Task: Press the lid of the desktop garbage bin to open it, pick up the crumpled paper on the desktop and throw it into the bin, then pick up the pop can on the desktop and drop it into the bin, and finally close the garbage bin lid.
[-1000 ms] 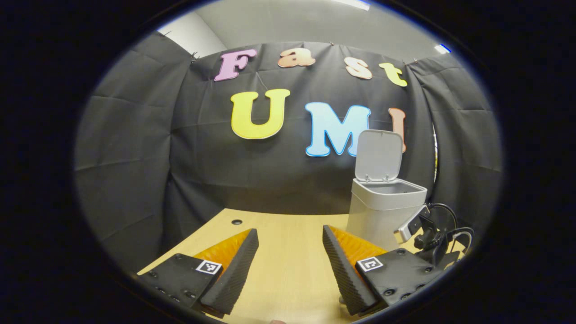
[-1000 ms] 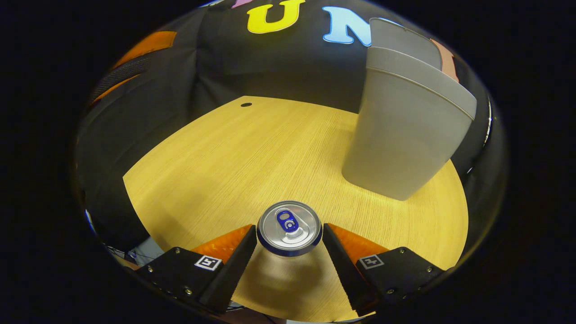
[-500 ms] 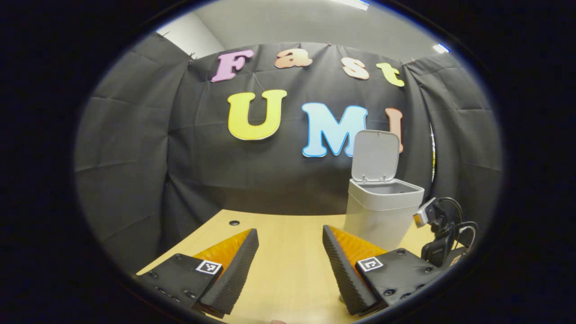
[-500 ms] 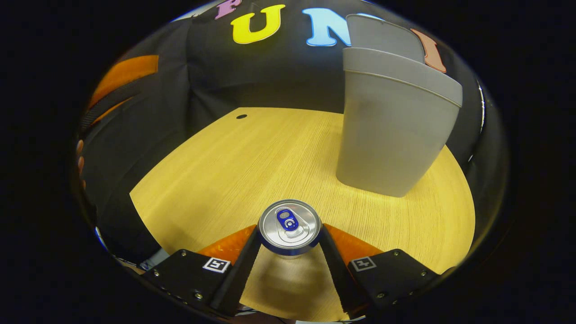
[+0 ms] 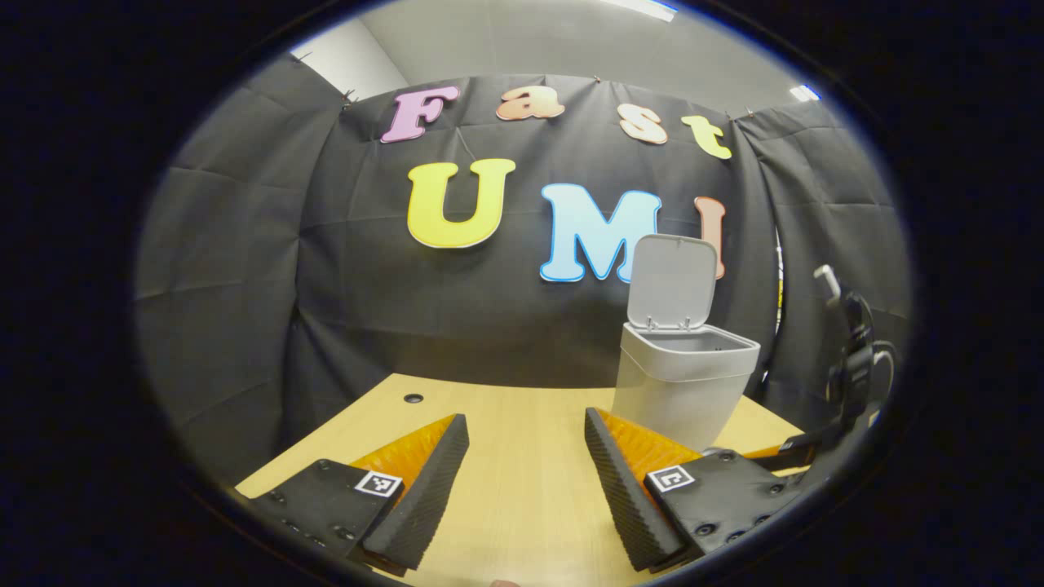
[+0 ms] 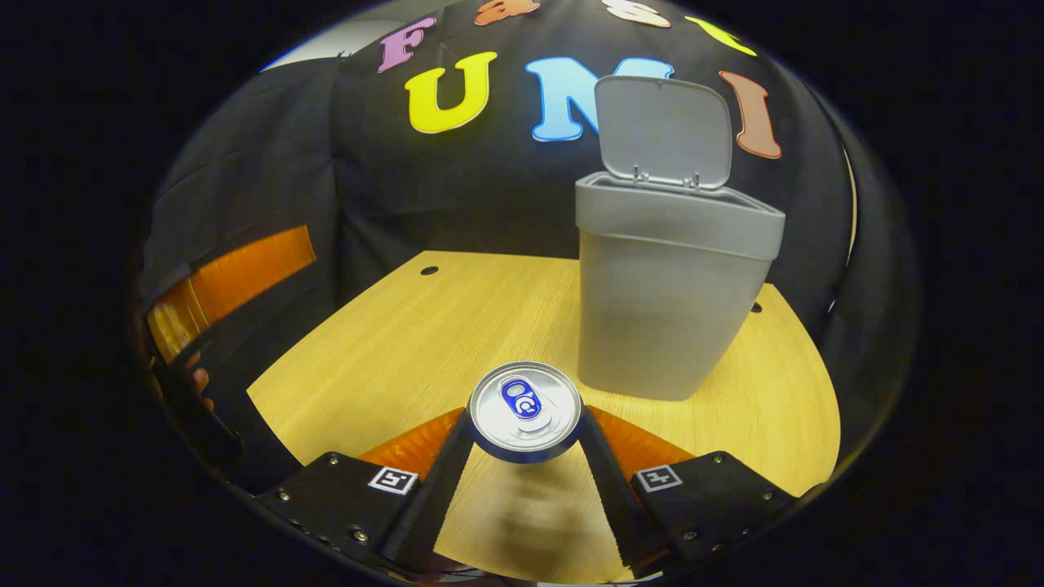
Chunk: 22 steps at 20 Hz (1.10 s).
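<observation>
Right gripper [image 6: 524, 424] jaws clamp round aluminium pop can [image 6: 525, 408]

Bin [image 6: 669, 310] interior hidden

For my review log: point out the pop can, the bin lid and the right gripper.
pop can [image 6: 525, 410], right gripper view, on its silver top.
bin lid [image 6: 662, 130], right gripper view, on its raised underside.
right gripper [image 6: 524, 444], right gripper view, midway between fingertips.
</observation>
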### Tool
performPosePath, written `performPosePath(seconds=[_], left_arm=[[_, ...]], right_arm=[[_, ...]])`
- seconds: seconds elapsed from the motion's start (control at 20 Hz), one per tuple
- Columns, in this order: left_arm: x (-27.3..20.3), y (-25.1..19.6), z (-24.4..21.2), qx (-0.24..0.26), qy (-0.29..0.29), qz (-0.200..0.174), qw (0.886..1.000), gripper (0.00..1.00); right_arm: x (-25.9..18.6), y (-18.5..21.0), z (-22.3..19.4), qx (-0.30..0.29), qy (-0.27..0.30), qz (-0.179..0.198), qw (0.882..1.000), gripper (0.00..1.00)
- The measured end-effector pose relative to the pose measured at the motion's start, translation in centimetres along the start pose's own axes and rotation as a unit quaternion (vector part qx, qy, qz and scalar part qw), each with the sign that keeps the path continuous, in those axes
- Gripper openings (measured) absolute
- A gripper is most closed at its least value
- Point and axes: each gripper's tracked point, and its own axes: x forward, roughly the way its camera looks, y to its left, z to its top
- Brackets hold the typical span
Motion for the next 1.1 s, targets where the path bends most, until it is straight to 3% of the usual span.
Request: performPosePath(seconds=[0.45,1.1], left_arm=[[0.1,-1.1,-0.1,-0.001,-0.001,-0.008,1.000,0.94],[1.2,-0.6,0.5,0.010,-0.009,-0.001,1.000,0.94]], right_arm=[[-3.2,-2.5,8.1,-0.007,-0.106,-0.031,0.994,0.82],[-4.8,-5.4,18.5,-0.034,-0.243,-0.072,0.967,0.81]])
